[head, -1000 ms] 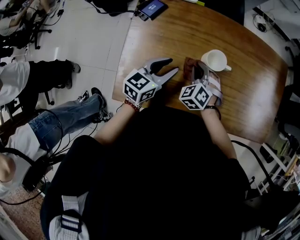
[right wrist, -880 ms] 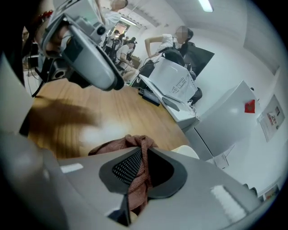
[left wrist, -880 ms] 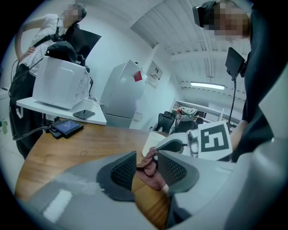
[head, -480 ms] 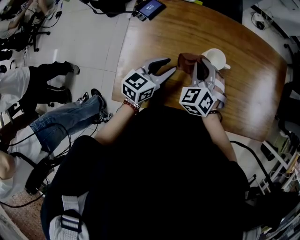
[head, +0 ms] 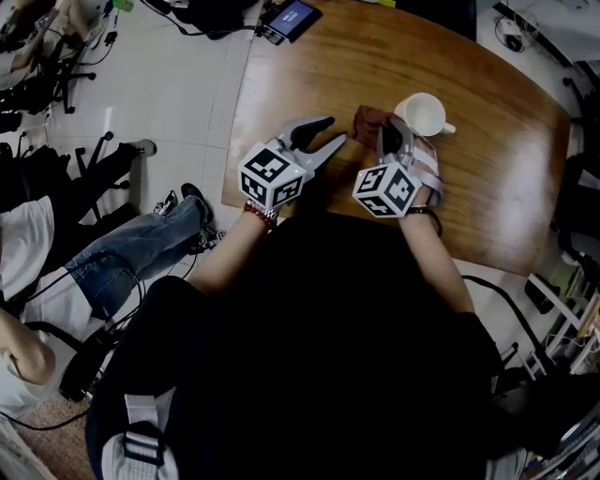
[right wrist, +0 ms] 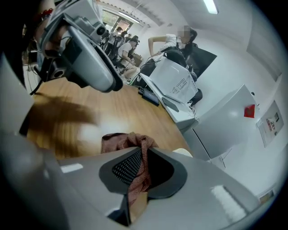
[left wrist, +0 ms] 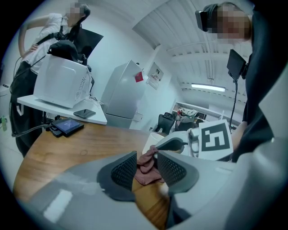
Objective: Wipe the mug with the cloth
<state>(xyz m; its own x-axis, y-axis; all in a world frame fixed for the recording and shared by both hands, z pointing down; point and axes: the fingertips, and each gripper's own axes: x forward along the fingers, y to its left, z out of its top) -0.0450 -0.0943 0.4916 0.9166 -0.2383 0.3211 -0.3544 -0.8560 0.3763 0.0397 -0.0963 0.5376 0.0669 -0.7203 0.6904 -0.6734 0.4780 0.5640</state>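
A white mug (head: 424, 114) stands upright on the wooden table (head: 487, 187), handle to the right. My right gripper (head: 386, 133) is just left of the mug, shut on a reddish-brown cloth (head: 368, 122) that bunches and hangs from its jaws. In the right gripper view the cloth (right wrist: 135, 146) is pinched between the pads, with a sliver of the mug (right wrist: 182, 153) behind. My left gripper (head: 336, 129) stands open left of the cloth, nothing between its fingers. In the left gripper view the cloth (left wrist: 145, 168) shows beyond the open jaws, apart from them.
A tablet (head: 295, 16) with cables lies at the table's far left edge. The table's left edge (head: 234, 141) drops to a tiled floor where people sit. A microwave (left wrist: 60, 83) stands on a white counter beyond the table.
The right gripper has lifted the cloth off the table, so it is now bunched and hanging instead of lying flat. The left gripper has stayed where it was.
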